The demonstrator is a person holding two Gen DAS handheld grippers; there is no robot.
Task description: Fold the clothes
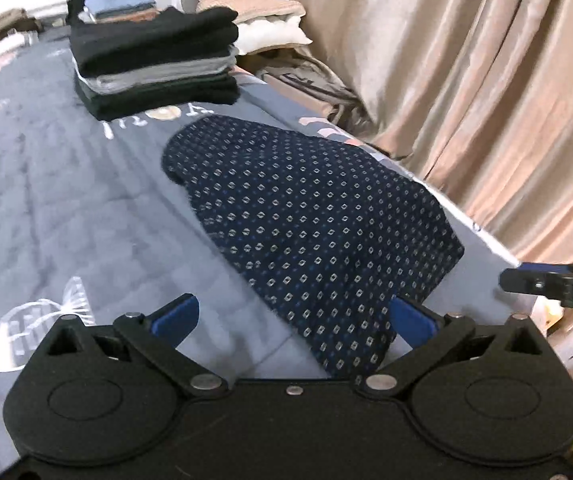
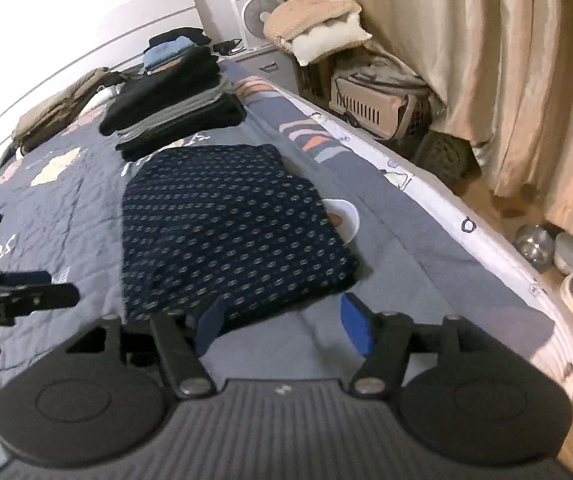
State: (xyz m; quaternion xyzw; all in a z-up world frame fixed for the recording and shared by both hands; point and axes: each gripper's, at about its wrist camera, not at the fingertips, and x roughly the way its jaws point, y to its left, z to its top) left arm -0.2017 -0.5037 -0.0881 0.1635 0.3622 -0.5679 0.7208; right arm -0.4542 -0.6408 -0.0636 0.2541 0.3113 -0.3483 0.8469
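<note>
Garment: folded navy patterned cloth [image 2: 230, 232] lying flat on bed [image 2: 386, 216]
Behind: clothes stack [image 1: 154, 64]
Right: curtain [image 2: 486, 80], probably basket [image 2: 370, 104]
Tools: left tool [image 1: 296, 320] and right tool [image 2: 282, 324] released

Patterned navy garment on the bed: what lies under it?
The patterned navy garment lies folded on the grey quilt. A white printed patch on the quilt pokes out at its right edge; anything else beneath is covered.

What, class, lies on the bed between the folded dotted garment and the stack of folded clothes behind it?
Nothing visible. Only bare quilt separates the dotted garment from the stack, and that gap is narrow. Both grippers, left and right, stand open at the garment's near edge, holding nothing.
</note>
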